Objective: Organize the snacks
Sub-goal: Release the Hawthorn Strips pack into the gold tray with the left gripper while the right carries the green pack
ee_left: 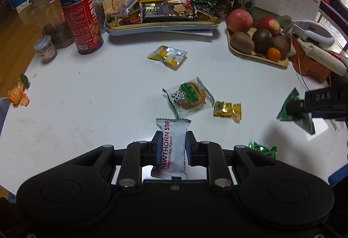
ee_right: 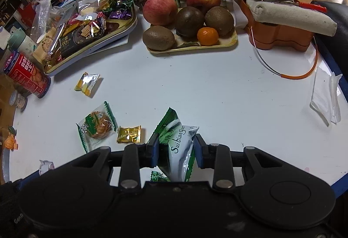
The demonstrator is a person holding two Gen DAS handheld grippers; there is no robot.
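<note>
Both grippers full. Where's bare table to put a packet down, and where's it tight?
Free: wide bare patch left of the cookie packet, between the red tin and peel. Also right side, between fruit tray and tissue. Tight: snack tray is heaped, and loose candies cluster around the gold candy.

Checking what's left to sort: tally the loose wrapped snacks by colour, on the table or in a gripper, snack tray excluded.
White: 1, hawthorn strip in left gripper
Green-white: 1, pouch in right gripper
Green: 2, cookie, candy
Gold: 1, candy
Yellow-silver: 1, packet
Total: 6
</note>
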